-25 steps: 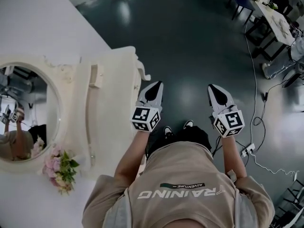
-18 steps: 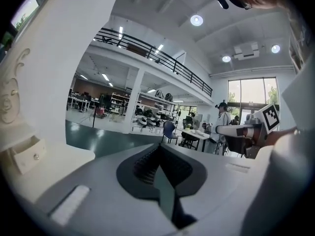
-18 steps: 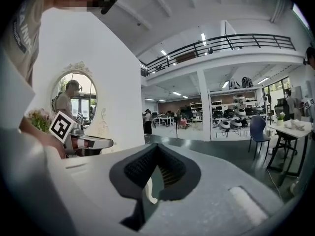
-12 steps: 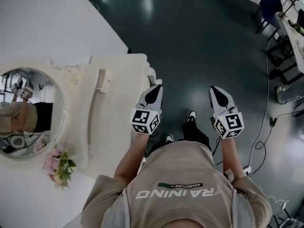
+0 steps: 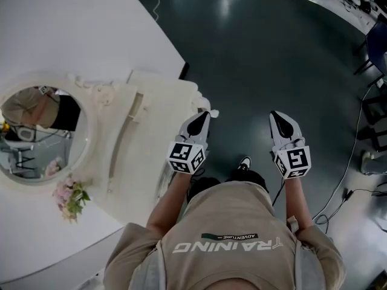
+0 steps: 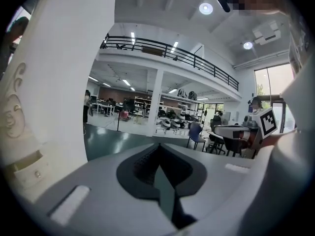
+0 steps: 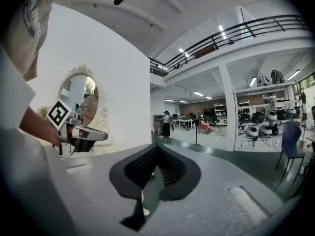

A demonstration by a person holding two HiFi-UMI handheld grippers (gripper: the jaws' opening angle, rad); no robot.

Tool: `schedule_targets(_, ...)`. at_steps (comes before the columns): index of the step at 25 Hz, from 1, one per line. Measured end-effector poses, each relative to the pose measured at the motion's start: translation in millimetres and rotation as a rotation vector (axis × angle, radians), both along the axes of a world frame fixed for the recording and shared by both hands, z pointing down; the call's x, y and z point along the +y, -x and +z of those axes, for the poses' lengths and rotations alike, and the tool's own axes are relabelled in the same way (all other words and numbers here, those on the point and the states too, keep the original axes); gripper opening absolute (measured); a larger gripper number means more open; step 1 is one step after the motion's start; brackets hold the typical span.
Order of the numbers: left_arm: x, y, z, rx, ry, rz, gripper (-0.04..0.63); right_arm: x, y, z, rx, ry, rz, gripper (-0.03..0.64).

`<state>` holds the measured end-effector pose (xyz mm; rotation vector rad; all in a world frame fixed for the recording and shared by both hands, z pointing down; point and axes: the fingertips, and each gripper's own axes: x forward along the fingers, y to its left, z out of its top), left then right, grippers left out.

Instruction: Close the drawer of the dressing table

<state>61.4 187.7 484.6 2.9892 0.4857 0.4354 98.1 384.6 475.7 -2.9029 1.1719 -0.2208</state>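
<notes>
Left gripper (image 5: 201,116) and right gripper (image 5: 277,117), fingers closed and empty, hang off the cream carved dressing table's (image 5: 157,101) front edge. The knobbed drawer front (image 6: 30,168) beside the left likely wants one square, steady push.

Open lab hall: railed mezzanine (image 6: 172,54), desk (image 6: 233,131), office chair (image 6: 195,132).

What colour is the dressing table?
Cream white; the dressing table shows best in the head view.
</notes>
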Motion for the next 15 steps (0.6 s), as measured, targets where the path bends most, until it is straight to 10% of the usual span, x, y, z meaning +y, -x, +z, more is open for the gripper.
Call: schedule_targets(15,-52.7,-30.3,12.8,-0.032,-0.010,-0.176,0.015,-77.9,-64.8,10.0,-0.027,0.006,-0.231,0.003)
